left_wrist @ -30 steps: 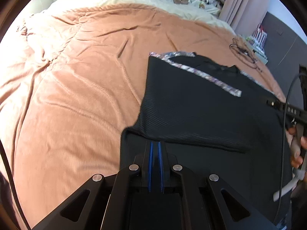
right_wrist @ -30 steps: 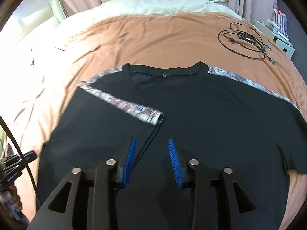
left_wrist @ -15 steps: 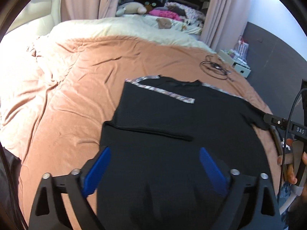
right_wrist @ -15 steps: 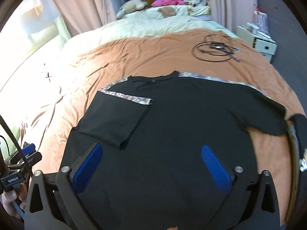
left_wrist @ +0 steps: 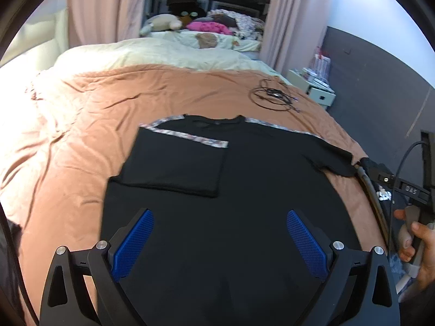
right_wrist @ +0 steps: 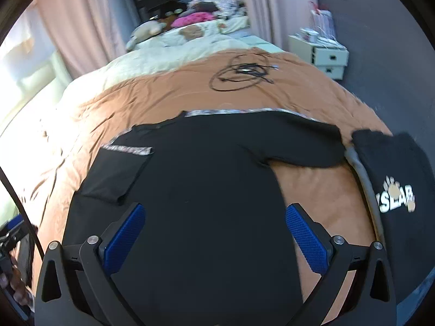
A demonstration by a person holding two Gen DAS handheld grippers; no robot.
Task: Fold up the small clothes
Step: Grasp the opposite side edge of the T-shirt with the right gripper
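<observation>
A black T-shirt (left_wrist: pixel 244 176) (right_wrist: pixel 204 176) with patterned shoulder trim lies flat on the orange-brown bedspread (left_wrist: pixel 81 135). Its left sleeve (left_wrist: pixel 174 163) (right_wrist: pixel 114 176) is folded inward onto the chest. The right sleeve (left_wrist: pixel 331 157) (right_wrist: pixel 299 146) still lies spread out to the side. My left gripper (left_wrist: pixel 220 241) hovers open above the shirt's lower body, nothing between its blue pads. My right gripper (right_wrist: pixel 214 236) is open too, above the lower right part of the shirt, holding nothing.
A second black garment with white lettering (right_wrist: pixel 397 190) lies at the bed's right edge. A coil of black cable (left_wrist: pixel 272 97) (right_wrist: pixel 242 73) rests further up the bed. Pillows and soft toys (left_wrist: pixel 190 27) sit at the head. A white bedside cabinet (right_wrist: pixel 323 54) stands on the right.
Both grippers opened wide, let go of the left sleeve after laying it on the chest, and pulled back and up from the shirt. The right view swung toward the spread right sleeve.
</observation>
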